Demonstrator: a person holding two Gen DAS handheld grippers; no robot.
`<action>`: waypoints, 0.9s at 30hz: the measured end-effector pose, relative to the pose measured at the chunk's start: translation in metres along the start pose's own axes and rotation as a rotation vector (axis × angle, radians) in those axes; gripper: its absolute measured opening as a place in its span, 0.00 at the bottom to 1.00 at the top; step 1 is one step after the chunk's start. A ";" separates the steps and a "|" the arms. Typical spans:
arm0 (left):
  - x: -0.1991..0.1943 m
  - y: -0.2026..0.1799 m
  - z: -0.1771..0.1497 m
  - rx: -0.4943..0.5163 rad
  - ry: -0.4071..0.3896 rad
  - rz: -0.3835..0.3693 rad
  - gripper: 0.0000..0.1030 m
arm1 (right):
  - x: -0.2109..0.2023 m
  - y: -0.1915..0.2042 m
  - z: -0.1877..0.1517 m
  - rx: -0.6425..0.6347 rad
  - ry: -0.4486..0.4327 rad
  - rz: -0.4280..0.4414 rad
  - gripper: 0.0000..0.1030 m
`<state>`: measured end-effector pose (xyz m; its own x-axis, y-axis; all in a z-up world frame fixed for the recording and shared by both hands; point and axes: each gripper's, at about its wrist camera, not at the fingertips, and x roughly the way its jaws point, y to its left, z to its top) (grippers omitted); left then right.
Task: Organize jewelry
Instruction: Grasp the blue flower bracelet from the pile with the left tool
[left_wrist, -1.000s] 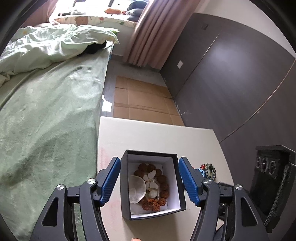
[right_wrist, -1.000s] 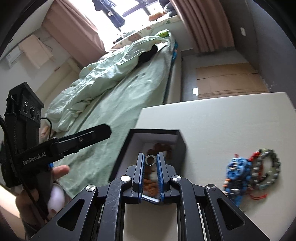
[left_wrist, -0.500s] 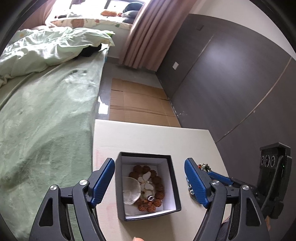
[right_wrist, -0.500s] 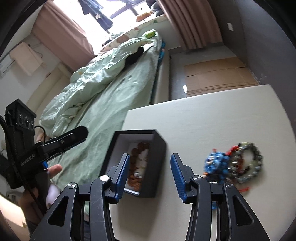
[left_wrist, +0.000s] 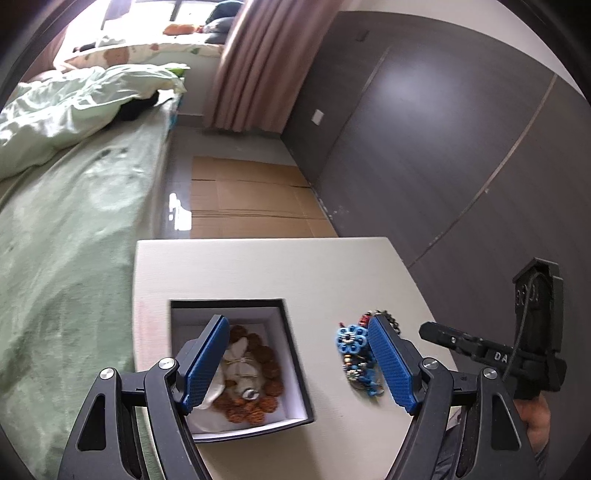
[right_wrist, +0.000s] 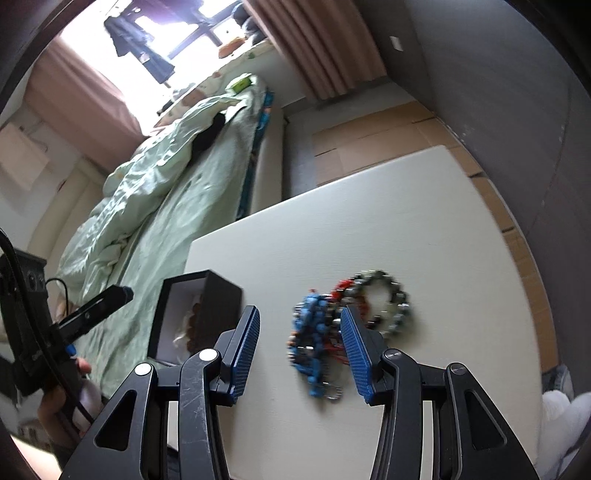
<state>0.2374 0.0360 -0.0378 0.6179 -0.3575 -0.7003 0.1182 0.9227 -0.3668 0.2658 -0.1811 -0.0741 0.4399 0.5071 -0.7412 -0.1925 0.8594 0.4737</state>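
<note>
The right hand-held gripper (right_wrist: 299, 345), jaws just opened and empty, frames the bracelets (right_wrist: 347, 325) for pickup; the box (right_wrist: 197, 314) sits at nine o'clock. The left hand-held gripper (left_wrist: 297, 363) hangs open.

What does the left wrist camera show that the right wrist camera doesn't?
Only the left wrist view looks down into the black box: brown beads, a pale pouch and a silver ring lie inside. Only the right wrist view shows the grey bead bracelet as a whole loop. Both show the box, the blue bead bracelet beside it on the white table, and both grippers open, left and right; the right gripper's jaws have just been opening, with nothing pressed between them.
</note>
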 end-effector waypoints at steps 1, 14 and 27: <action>0.002 -0.005 0.000 0.012 0.003 -0.009 0.75 | -0.002 -0.005 0.000 0.010 -0.001 -0.004 0.45; 0.053 -0.062 -0.009 0.135 0.113 -0.053 0.56 | -0.012 -0.056 -0.002 0.125 0.012 -0.039 0.45; 0.122 -0.082 -0.020 0.134 0.262 -0.006 0.42 | -0.004 -0.076 0.002 0.142 0.012 -0.085 0.45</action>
<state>0.2873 -0.0857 -0.1055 0.3973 -0.3722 -0.8388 0.2335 0.9250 -0.2999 0.2802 -0.2485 -0.1065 0.4386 0.4348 -0.7865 -0.0294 0.8816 0.4711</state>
